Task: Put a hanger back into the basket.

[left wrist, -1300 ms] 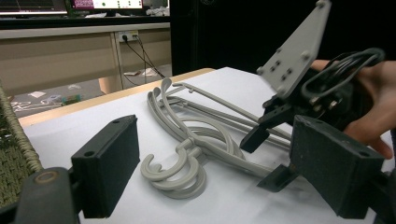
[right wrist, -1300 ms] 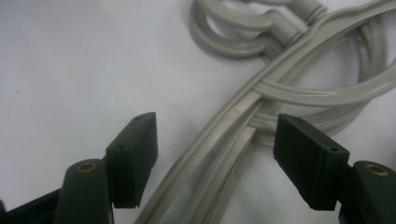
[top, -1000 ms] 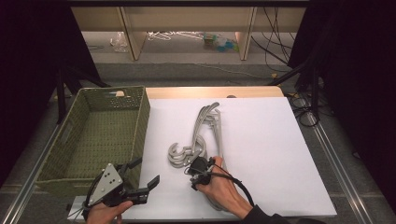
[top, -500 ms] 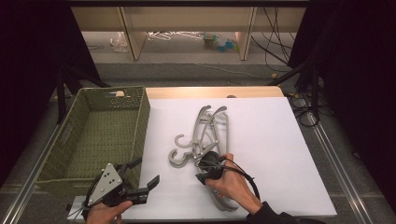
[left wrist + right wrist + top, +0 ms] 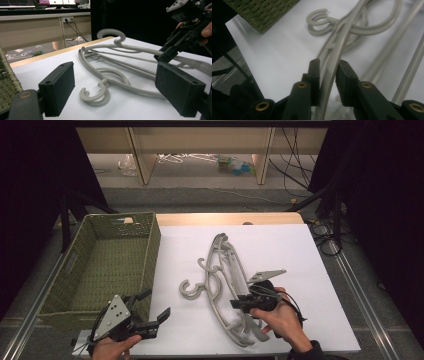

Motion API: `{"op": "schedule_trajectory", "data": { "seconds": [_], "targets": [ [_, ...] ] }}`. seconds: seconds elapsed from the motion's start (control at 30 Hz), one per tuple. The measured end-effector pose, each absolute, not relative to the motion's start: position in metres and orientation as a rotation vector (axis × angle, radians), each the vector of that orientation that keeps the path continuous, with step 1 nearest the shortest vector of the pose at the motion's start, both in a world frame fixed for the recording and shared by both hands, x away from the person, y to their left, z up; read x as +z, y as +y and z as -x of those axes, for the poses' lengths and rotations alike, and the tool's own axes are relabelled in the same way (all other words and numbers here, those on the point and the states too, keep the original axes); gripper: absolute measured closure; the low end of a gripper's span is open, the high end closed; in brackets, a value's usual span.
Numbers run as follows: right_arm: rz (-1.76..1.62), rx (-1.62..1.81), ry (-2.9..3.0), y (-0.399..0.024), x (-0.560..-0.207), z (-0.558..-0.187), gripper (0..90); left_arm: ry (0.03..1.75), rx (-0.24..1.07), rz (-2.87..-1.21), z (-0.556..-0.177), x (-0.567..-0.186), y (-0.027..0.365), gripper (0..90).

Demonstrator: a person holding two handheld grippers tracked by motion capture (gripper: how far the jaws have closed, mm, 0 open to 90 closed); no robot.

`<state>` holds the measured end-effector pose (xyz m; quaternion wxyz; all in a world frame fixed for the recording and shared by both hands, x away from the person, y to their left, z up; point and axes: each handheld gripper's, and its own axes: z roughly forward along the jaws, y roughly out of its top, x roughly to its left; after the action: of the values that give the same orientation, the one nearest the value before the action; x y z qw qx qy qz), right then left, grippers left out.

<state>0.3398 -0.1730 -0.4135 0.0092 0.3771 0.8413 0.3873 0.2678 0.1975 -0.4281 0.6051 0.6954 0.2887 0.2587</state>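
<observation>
Right gripper view: right gripper [image 5: 328, 72] clamped on the arm of one grey hanger [image 5: 342, 37], jaws just closed around it, probably to lift it off the second hanger [image 5: 197, 287] tangled beneath. High view: both hangers right of the green woven basket [image 5: 107, 265] on the white board [image 5: 300, 270], hooks toward the basket. Left gripper [image 5: 152, 312] idle by the basket's near corner, jaws wide apart, holding nothing. Basket open-topped, with bare board between it and the hangers for a carry across.
</observation>
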Motion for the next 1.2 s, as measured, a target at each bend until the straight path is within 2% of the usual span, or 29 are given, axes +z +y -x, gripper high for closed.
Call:
{"op": "schedule_trajectory", "data": {
  "seconds": [0.2,0.53,0.8,1.1,1.2],
  "targets": [
    [-1.190,1.191,2.572,-0.201,-0.417,-0.332,80.6,0.694,0.590,-1.603,-0.269,-0.429,0.199,16.0],
    [-1.080,1.156,2.614,-0.221,-0.409,-0.333,82.1,0.690,0.593,-1.606,-0.269,-0.429,0.198,16.0],
    [-1.076,1.400,2.529,-0.250,-0.396,-0.329,82.5,0.702,0.590,-1.612,-0.270,-0.430,0.198,16.1],
    [-0.953,1.618,2.616,-0.241,-0.396,-0.322,82.6,0.683,0.618,-1.665,-0.273,-0.427,0.183,18.6],
    [-0.905,1.631,2.665,-0.233,-0.397,-0.320,82.6,0.645,0.600,-1.717,-0.276,-0.426,0.169,24.4]
  ]
}}
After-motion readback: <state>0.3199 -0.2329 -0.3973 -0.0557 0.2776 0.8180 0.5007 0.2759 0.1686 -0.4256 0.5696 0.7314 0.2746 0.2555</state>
